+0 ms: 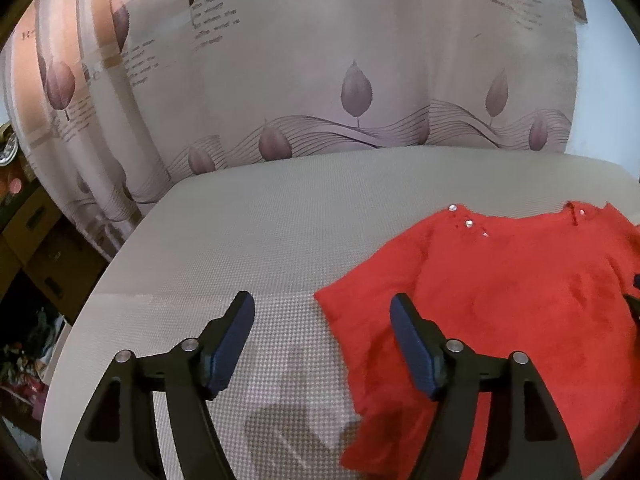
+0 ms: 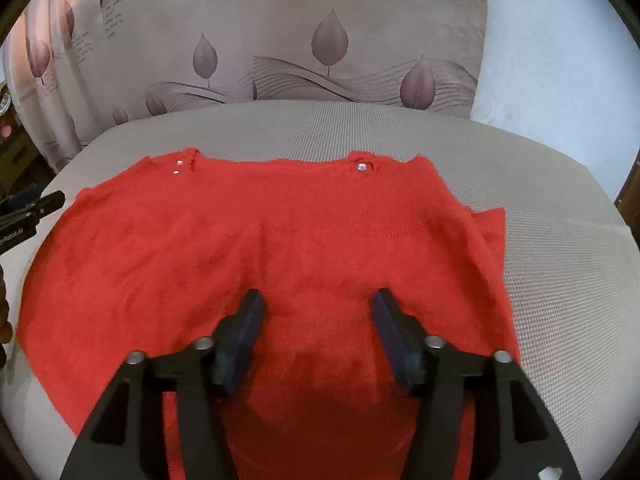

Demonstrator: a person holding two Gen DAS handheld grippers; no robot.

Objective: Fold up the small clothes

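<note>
A small red knit top [image 2: 320, 248] lies spread flat on the grey checked table, neckline toward the curtain, shiny studs at both shoulders. It also shows in the left wrist view [image 1: 500, 292], at the right. My left gripper [image 1: 322, 308] is open and empty above the top's left sleeve edge; its right finger is over the fabric, its left over bare cloth. My right gripper [image 2: 318, 300] is open and empty over the middle of the top's body. The left gripper's tip [image 2: 48, 202] shows at the left edge of the right wrist view.
The grey checked table [image 1: 240, 240] ends at a curtain [image 1: 320, 60] with a leaf pattern behind it. Cardboard boxes and clutter [image 1: 36, 248] stand off the table's left side. A pale wall [image 2: 560, 60] is at the right.
</note>
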